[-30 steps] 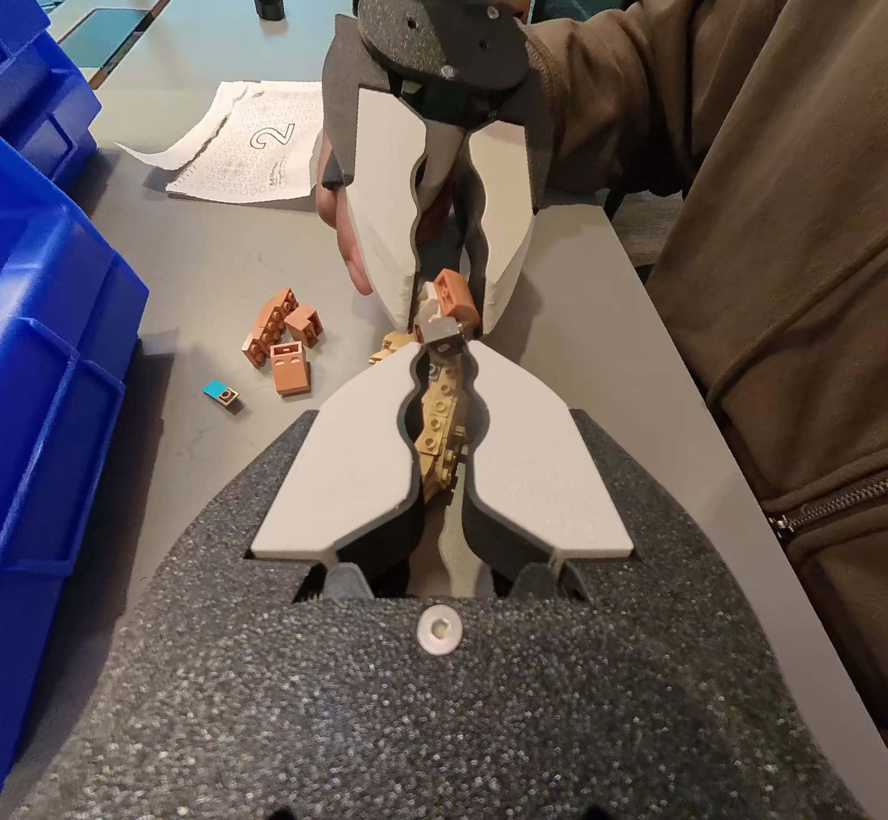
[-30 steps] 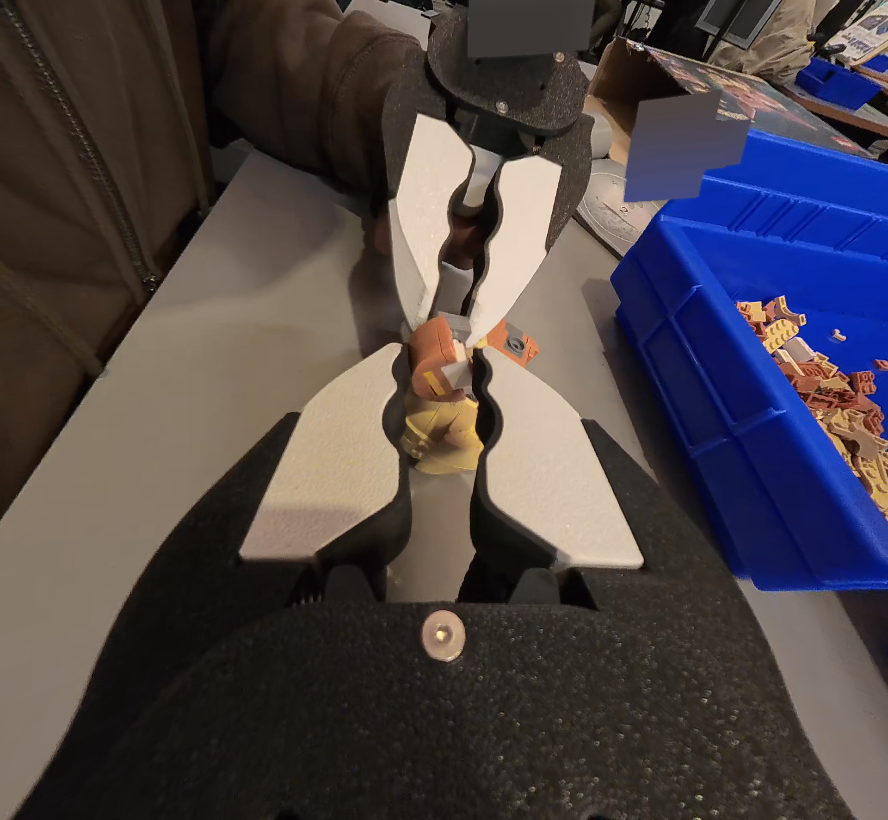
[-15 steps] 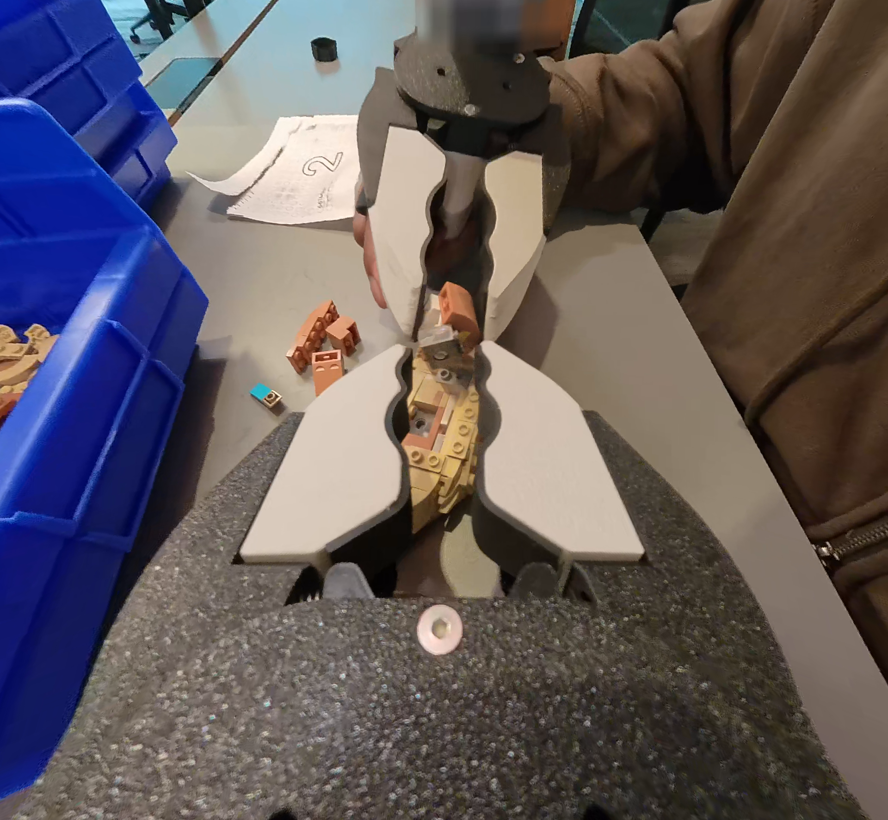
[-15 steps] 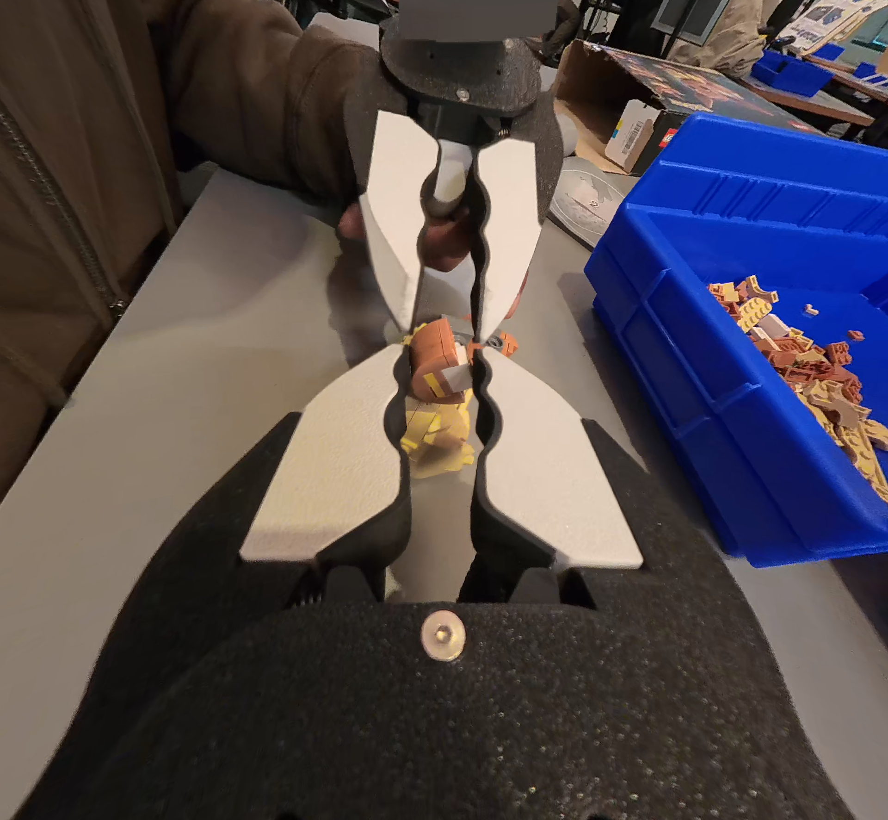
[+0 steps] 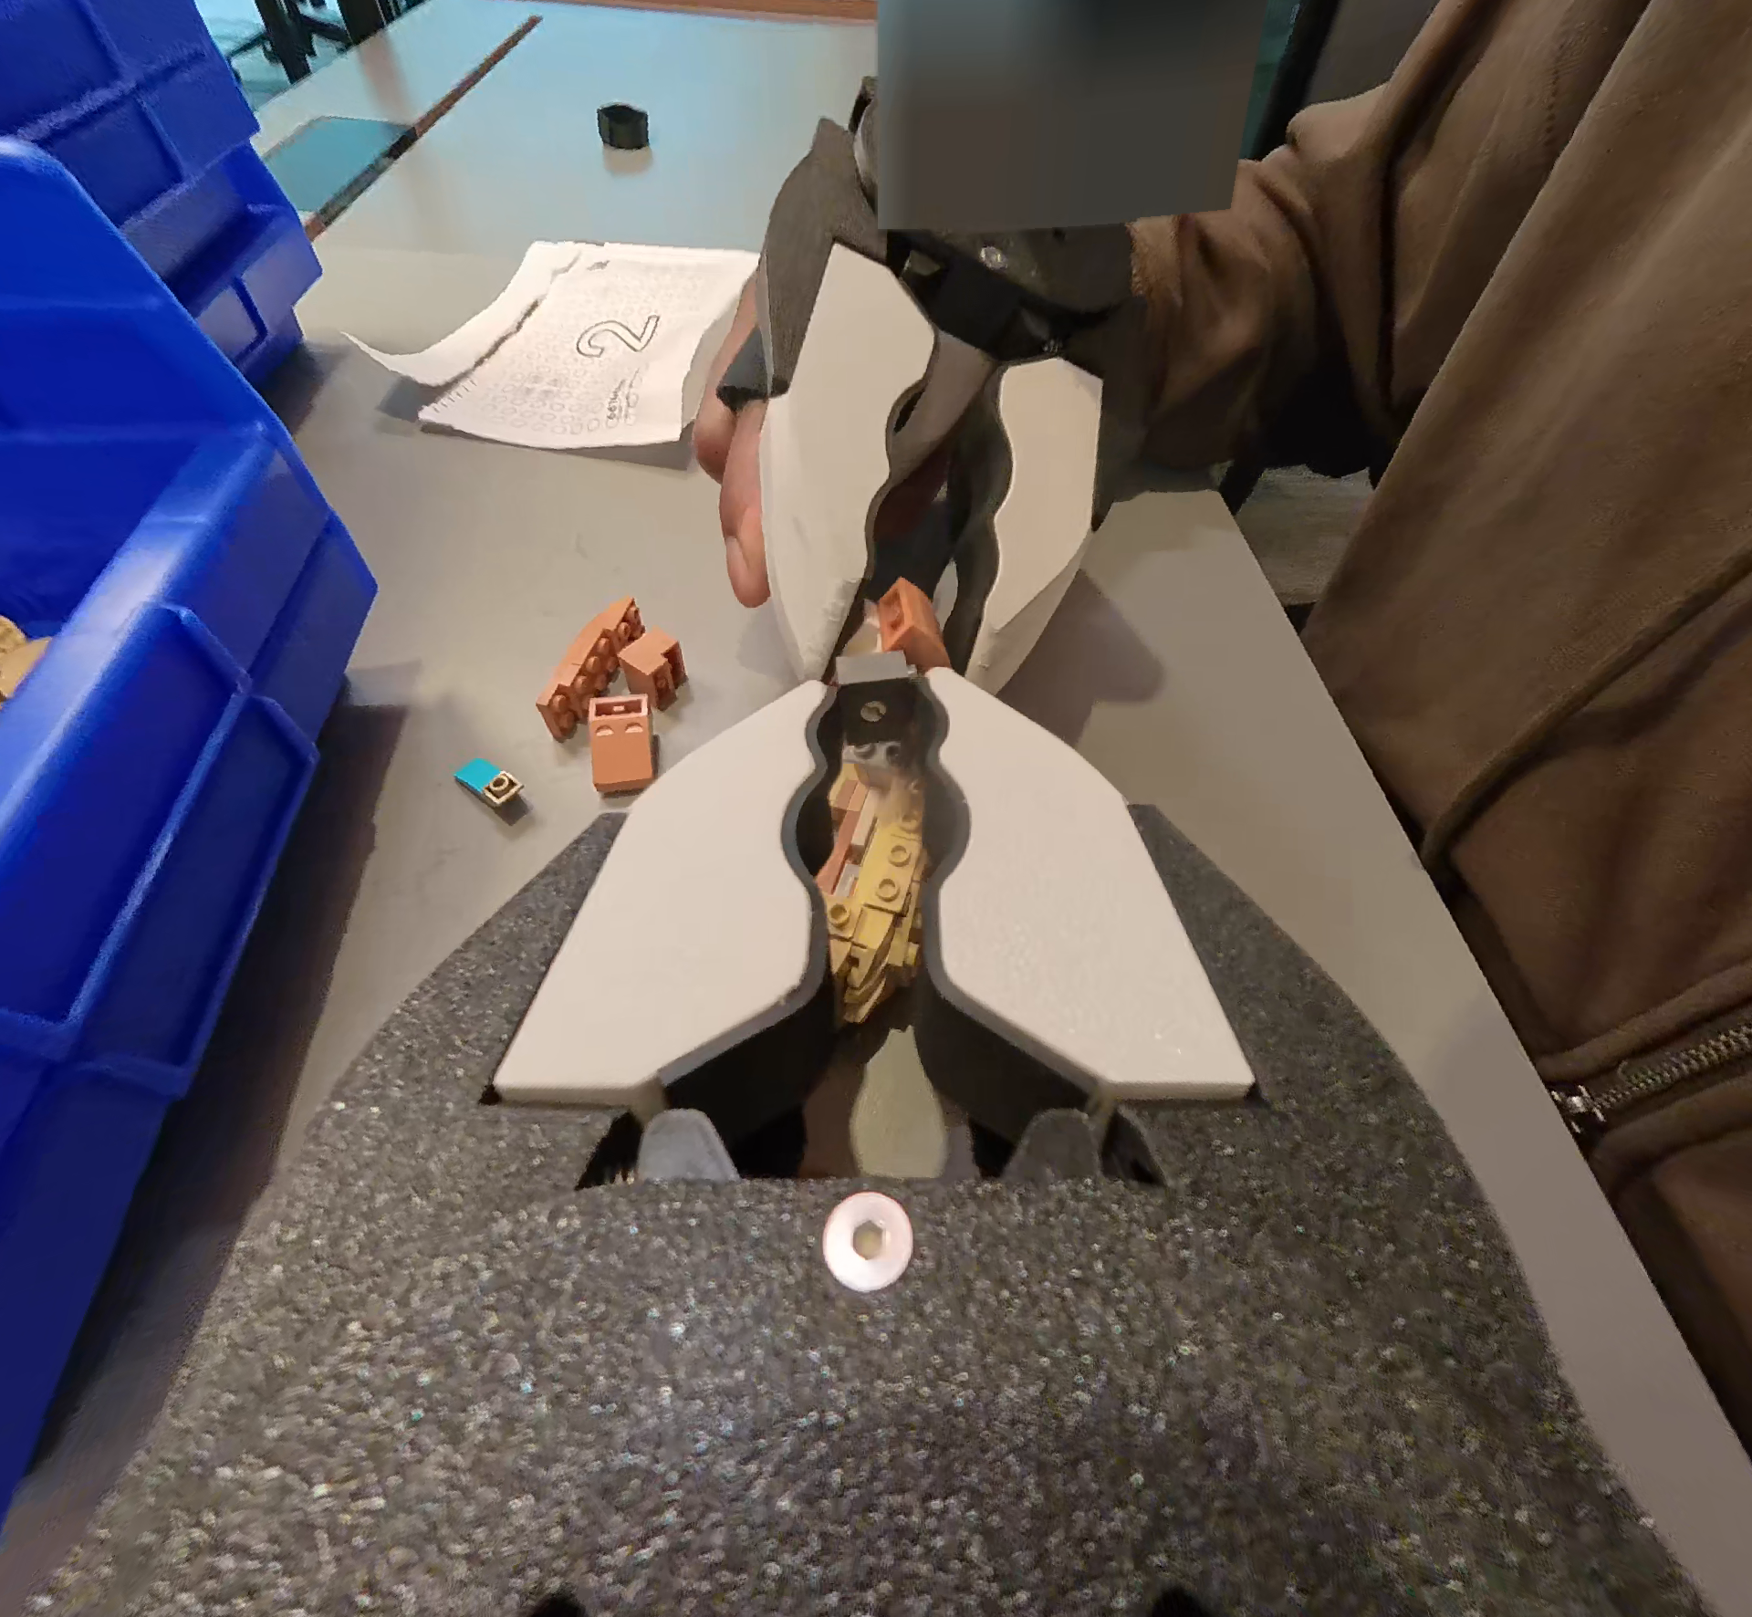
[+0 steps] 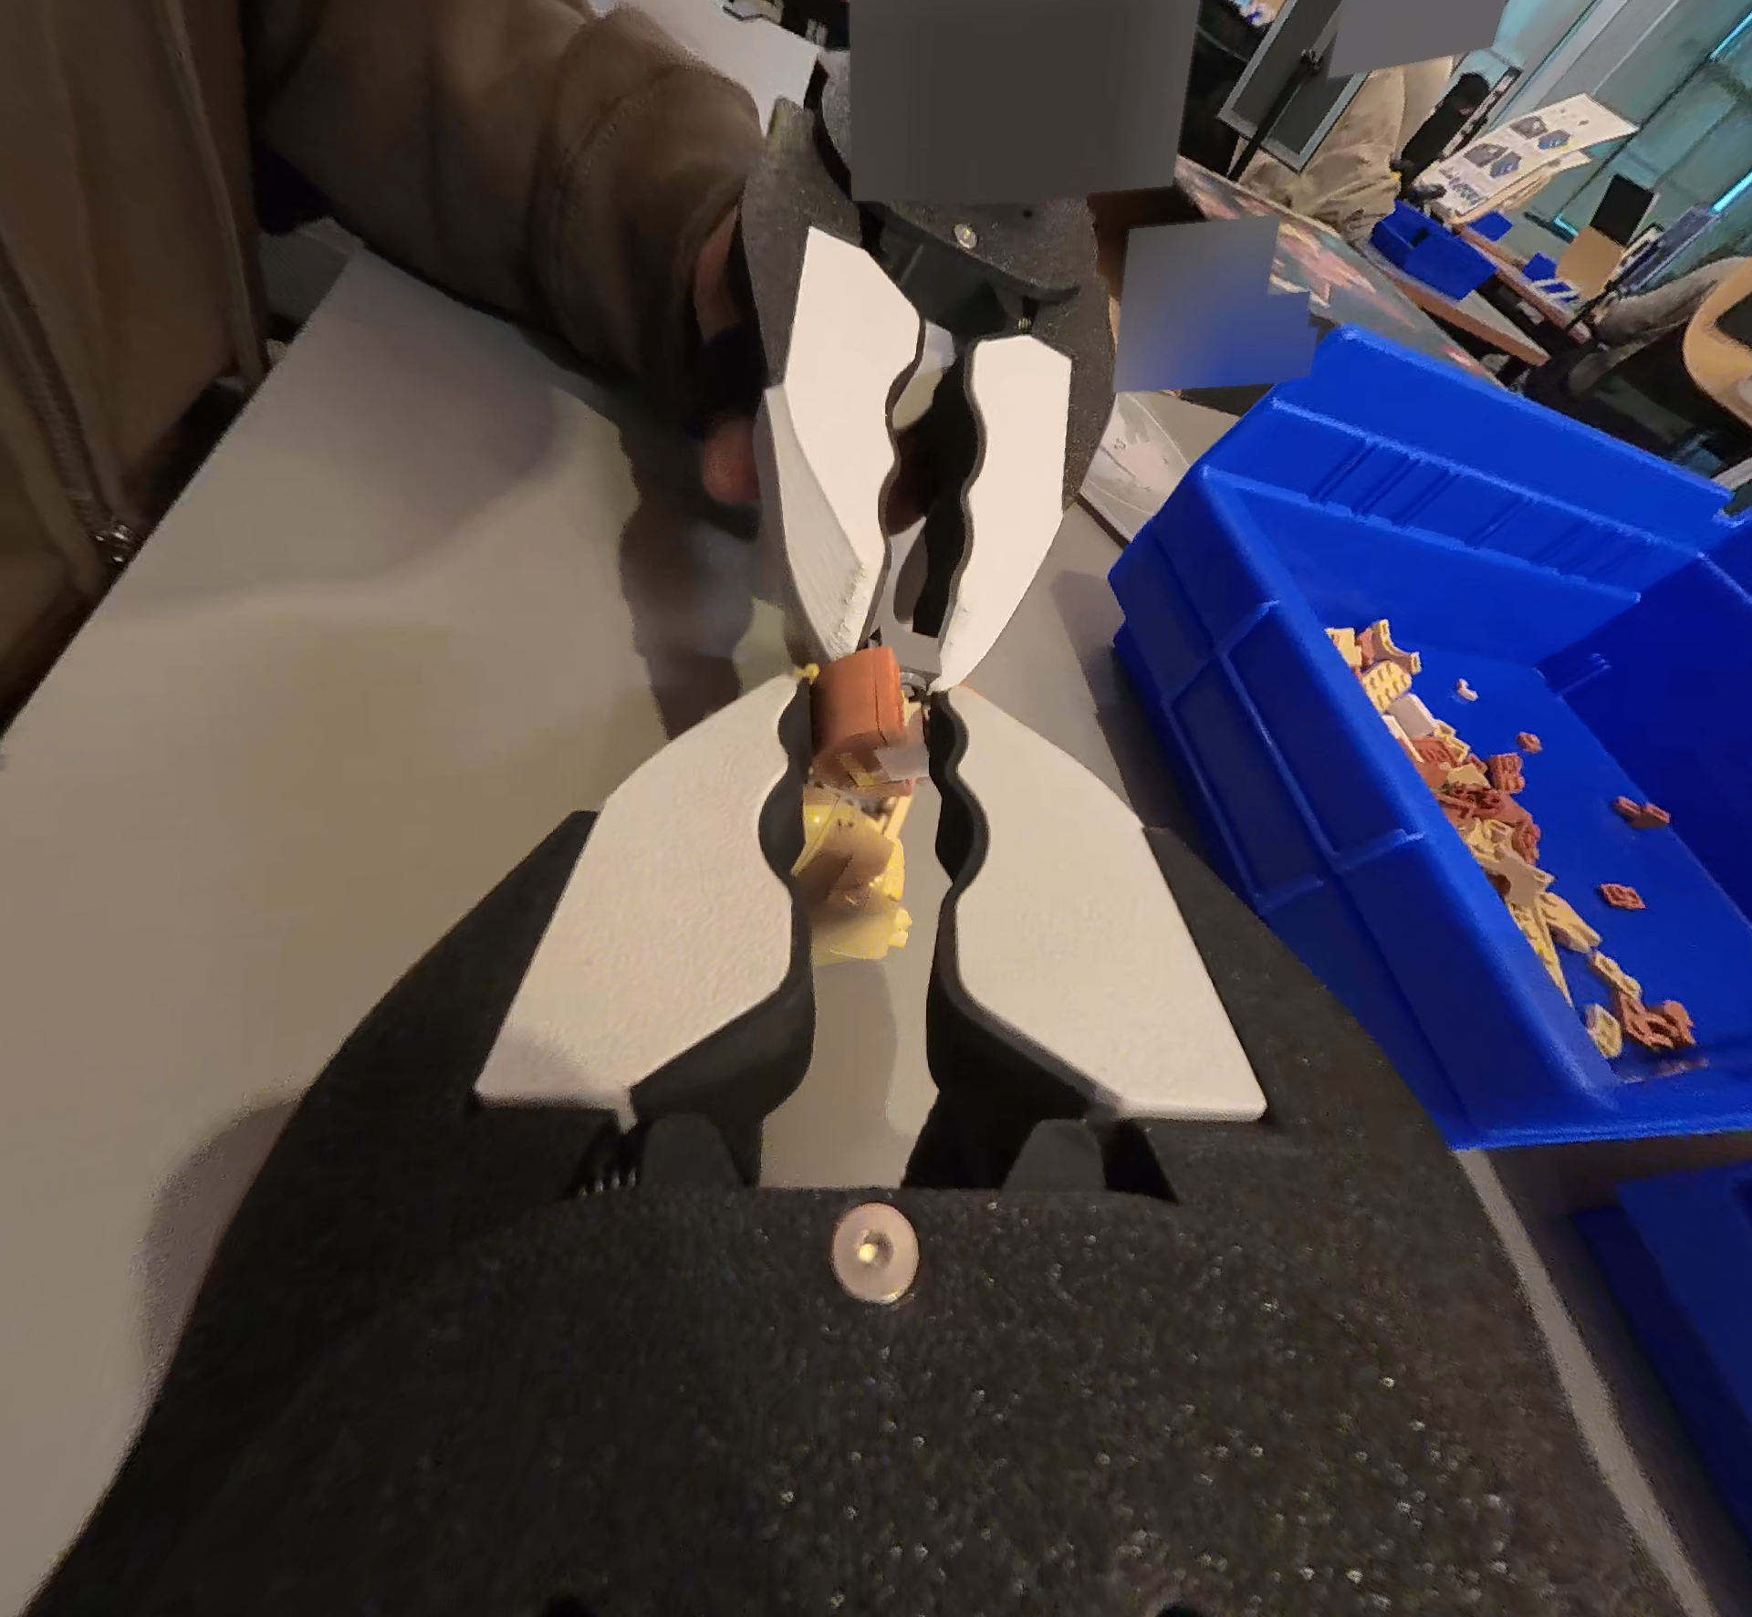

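Observation:
A small brick model [image 6: 858, 718] with a brown top and tan body hangs above the grey table [image 6: 332, 623]. My right gripper [image 6: 863, 692] is shut on its brown upper part, and the tan body [image 6: 853, 879] shows between my fingers. My left gripper [image 5: 877, 678] comes from the opposite side, its fingertips closed on a small grey piece [image 5: 872, 669] at the model's end. The tan body [image 5: 877, 889] shows under the left fingers. In the left wrist view the right gripper [image 5: 901, 666] holds the brown brick [image 5: 910, 623]. In the right wrist view the left gripper [image 6: 896, 671] pinches the grey piece [image 6: 915, 652].
Loose brown bricks [image 5: 607, 699] and a small teal tile [image 5: 488, 783] lie on the table beside a printed paper sheet [image 5: 578, 358] and a black ring [image 5: 623, 126]. Blue bins [image 5: 142, 623] stand alongside; one [image 6: 1327, 813] holds several bricks. A person's brown sleeve [image 5: 1422, 292] is close by. Left and right tips are no more than a few centimetres apart. The small teal tile [image 5: 488, 783] is about 11 cm from both grippers' fingertips.
My left gripper's fingers spread, then closed again on the grey piece at the model's end. The right gripper kept its hold and both grippers rose a little.

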### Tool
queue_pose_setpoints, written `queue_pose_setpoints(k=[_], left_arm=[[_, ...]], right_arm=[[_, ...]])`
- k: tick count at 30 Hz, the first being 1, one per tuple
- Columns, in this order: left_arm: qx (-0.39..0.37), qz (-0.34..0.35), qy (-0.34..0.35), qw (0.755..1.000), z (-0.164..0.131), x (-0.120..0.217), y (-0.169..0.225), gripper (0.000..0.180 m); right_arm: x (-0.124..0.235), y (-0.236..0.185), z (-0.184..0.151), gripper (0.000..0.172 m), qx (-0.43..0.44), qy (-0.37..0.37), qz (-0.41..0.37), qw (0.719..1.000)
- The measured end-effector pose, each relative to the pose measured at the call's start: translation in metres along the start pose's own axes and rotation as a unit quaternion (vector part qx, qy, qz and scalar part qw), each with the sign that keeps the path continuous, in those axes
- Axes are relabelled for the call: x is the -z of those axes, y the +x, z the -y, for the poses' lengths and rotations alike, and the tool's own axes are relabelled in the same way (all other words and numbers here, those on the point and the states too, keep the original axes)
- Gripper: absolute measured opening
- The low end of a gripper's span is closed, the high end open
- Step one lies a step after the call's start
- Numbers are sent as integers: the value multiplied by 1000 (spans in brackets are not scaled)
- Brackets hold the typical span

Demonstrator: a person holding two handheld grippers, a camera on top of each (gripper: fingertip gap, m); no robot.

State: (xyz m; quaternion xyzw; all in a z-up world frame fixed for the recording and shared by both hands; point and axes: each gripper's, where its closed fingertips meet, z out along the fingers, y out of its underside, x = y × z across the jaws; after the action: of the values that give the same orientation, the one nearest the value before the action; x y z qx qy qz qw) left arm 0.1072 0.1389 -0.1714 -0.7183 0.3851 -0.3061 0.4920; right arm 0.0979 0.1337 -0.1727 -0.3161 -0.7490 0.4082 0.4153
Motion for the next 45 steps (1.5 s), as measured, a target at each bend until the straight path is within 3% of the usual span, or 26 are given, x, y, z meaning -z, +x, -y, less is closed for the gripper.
queue_pose_setpoints(k=[3,25,38,45], left_arm=[[-29,-14,-2,999,2,2,6,14],[-10,-40,19,999,3,1,10,14],[20,-48,21,998,1,2,7,12],[135,-26,35,990,5,7,-12,14]], right_arm=[[2,-4,5,24,-3,13,22,1000],[7,-8,7,24,-27,27,51,998],[8,-5,3,23,11,14,31,999],[9,14,-3,23,111,-28,-62,992]])
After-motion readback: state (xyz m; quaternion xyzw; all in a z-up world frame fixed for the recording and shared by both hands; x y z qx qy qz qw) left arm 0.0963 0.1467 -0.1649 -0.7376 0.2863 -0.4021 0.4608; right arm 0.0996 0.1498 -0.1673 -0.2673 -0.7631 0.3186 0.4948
